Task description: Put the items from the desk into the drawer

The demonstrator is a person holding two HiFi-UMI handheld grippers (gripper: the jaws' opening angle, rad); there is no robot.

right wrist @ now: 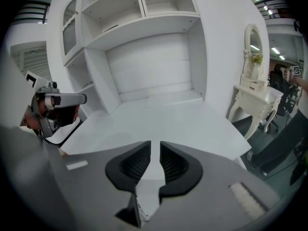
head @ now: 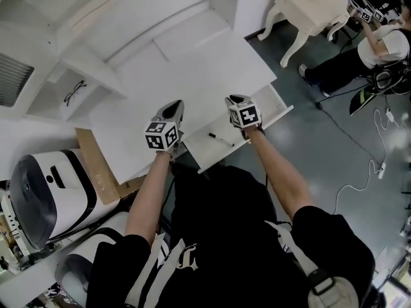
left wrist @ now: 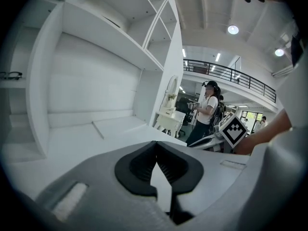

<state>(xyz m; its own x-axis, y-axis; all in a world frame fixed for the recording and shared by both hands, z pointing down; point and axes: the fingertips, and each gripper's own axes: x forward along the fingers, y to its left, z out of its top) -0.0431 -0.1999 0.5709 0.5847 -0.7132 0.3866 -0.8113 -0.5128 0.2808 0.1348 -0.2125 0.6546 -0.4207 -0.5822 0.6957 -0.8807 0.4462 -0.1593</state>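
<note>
Pen [head: 219, 138] lies inside open drawer [head: 207, 151]. Left gripper [left wrist: 156, 146] above drawer, jaws pressed together, empty; right gripper [right wrist: 155, 146] — narrow gap, nothing between. Risk: glasses [head: 76, 92] on shelf [head: 51, 106] left of drawer get overlooked.

Desk [head: 205, 69] white, drawer [head: 200, 151] white — pen [head: 220, 139] black; floor [head: 334, 146] dark grey.

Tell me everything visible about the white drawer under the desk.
The white drawer, seemingly painted wood, is shallow and rectangular with low walls and a flat floor. It stands pulled out from under the front edge of the white desk, right before the person. A slim black pen lies slantwise on its floor, apparently alone. The right gripper hovers above it.
</note>
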